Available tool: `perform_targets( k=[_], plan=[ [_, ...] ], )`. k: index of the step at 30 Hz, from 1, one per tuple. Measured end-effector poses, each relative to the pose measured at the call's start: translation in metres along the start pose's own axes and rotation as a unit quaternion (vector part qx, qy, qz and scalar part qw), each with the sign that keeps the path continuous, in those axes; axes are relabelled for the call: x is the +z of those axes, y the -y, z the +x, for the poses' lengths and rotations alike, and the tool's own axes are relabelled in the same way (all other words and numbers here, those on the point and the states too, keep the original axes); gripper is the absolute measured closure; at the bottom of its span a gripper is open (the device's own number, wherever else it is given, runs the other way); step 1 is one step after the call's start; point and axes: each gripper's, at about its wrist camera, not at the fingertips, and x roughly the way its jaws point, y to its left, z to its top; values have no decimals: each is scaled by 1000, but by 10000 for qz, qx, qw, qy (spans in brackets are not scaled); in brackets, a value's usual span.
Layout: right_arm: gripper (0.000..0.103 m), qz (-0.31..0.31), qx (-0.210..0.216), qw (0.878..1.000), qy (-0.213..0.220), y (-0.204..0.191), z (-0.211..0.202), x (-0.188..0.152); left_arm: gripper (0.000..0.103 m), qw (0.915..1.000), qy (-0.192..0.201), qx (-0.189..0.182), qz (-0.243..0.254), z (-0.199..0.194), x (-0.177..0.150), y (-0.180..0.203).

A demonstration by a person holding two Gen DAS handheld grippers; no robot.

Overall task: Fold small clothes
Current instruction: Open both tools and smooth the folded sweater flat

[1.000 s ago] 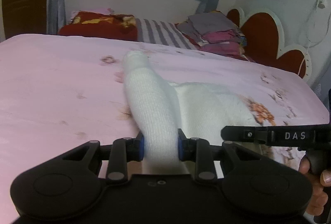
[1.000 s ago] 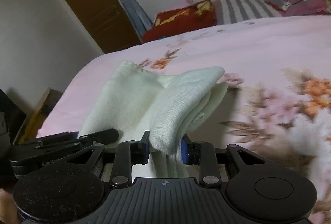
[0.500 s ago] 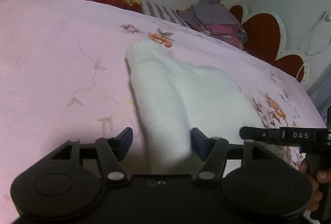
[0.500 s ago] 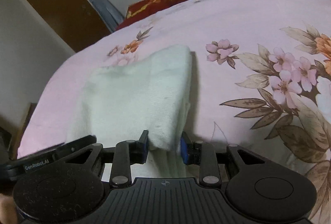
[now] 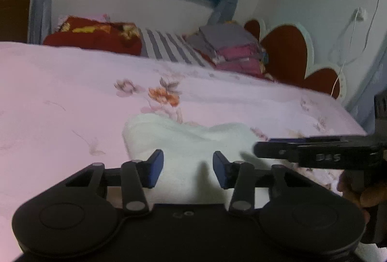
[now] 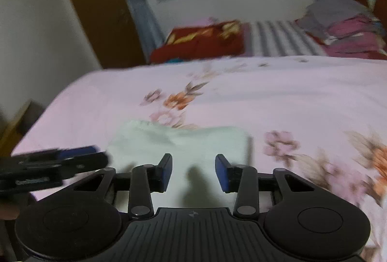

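**Inspector A:** Status of the white knitted garment point(image 5: 191, 141)?

**Inspector B:** It lies folded flat on the pink floral bedsheet point(image 5: 60, 97), near its front edge. The left gripper point(image 5: 187, 165) and right gripper point(image 6: 193, 170) both stand wide, holding nothing.

**Inspector A:** Step in hand?

**Inspector B:** Release after a fold, I judge. The next move calls for re-gripping an edge or squaring it.
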Motion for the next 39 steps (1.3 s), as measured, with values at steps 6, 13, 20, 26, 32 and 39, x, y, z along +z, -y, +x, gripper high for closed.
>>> perform_targets(
  k=[6, 13, 20, 26, 32, 39],
  plan=[
    [64, -149, -711, 9957, -576, 15, 51, -17, 61, 9991, -371, -56, 174, 12, -16, 1],
    [63, -266, -809, 9947, -581, 11, 52, -18, 61, 9992, -336, 23, 211, 3, -15, 1],
    [64, -367, -479, 9975, -356, -6, 0, -25, 61, 9986, -363, 84, 383, -18, -28, 23],
    [51, -550, -886, 9935, -455, -5, 15, -48, 61, 9976, -434, 211, 492, -9, -37, 33],
    [75, -511, -794, 9951, -278, -13, -23, -51, 61, 9983, -301, 51, 497, -41, -54, 46],
    [82, -801, -328, 9945, -587, -22, -38, -85, 61, 9984, -372, 92, 414, -41, -85, 58]
  ],
)
